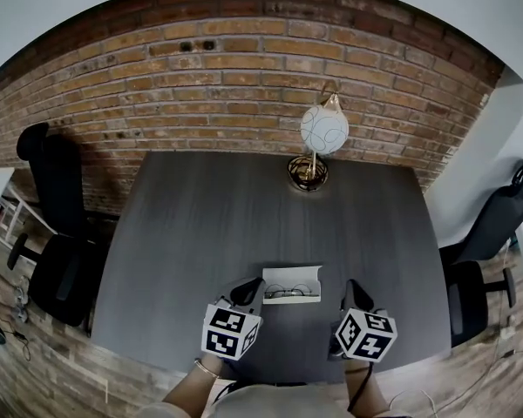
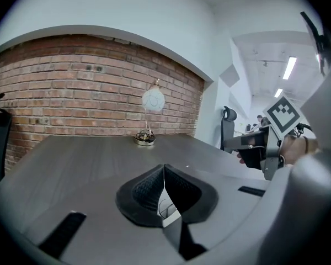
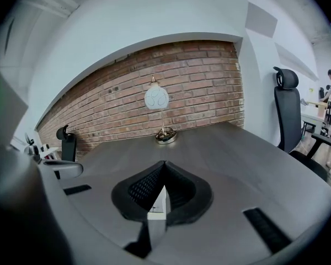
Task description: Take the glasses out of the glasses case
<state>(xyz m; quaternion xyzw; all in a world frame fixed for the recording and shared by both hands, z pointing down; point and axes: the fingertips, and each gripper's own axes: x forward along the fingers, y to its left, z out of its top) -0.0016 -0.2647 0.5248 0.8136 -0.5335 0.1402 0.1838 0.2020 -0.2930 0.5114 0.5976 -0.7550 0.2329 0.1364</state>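
A white glasses case [image 1: 293, 276] lies open near the front edge of the dark table [image 1: 200, 225], with thin-framed glasses [image 1: 288, 292] inside it. My left gripper [image 1: 250, 289] sits at the case's left end with its jaws shut and nothing between the pads. In the left gripper view, below the closed tips of that left gripper [image 2: 164, 168], a sliver of the case [image 2: 171, 218] and one lens of the glasses [image 2: 166, 207] show. My right gripper [image 1: 356, 289] hovers a little to the right of the case. In its own view the right gripper [image 3: 164, 163] is shut, with a white strip [image 3: 159, 204] showing below the tips.
A lamp with a white globe shade [image 1: 323, 129] and a brass base [image 1: 308, 173] stands at the table's far side before a brick wall. Black office chairs stand off the left [image 1: 57, 233] and right [image 1: 497, 225] edges. In the left gripper view the right gripper's marker cube [image 2: 284, 115] appears.
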